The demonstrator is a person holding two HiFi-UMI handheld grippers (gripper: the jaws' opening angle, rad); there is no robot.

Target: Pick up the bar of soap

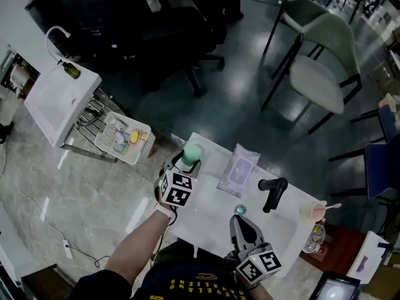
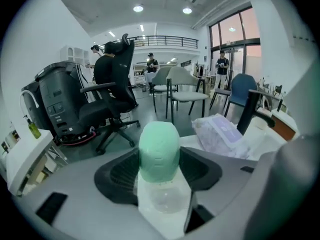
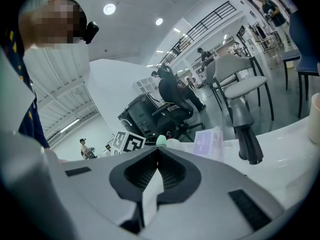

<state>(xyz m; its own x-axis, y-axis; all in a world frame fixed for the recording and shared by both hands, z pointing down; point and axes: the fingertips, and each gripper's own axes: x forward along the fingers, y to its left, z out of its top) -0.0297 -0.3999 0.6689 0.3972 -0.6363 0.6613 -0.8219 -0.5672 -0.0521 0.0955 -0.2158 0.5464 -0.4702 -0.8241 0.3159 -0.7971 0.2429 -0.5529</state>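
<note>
The bar of soap [image 1: 192,152] is a rounded mint-green block at the far left corner of the white washbasin top [image 1: 209,214]. My left gripper [image 1: 187,159] reaches it from the near side. In the left gripper view the soap [image 2: 159,146] stands upright between the two dark pads, which press on its sides, above a clear patch on the white top. My right gripper [image 1: 241,220] hovers over the near middle of the basin, its jaws [image 3: 158,152] shut with nothing between them. In the right gripper view the soap [image 3: 161,140] peeks over the jaws.
A black tap [image 1: 272,192] stands at the right of the basin, with a pack of wipes [image 1: 238,167] behind it and a cup [image 1: 314,210] and a bottle [image 1: 314,237] at the right end. A white cart [image 1: 59,102] and a basket [image 1: 125,139] stand to the left, and chairs beyond.
</note>
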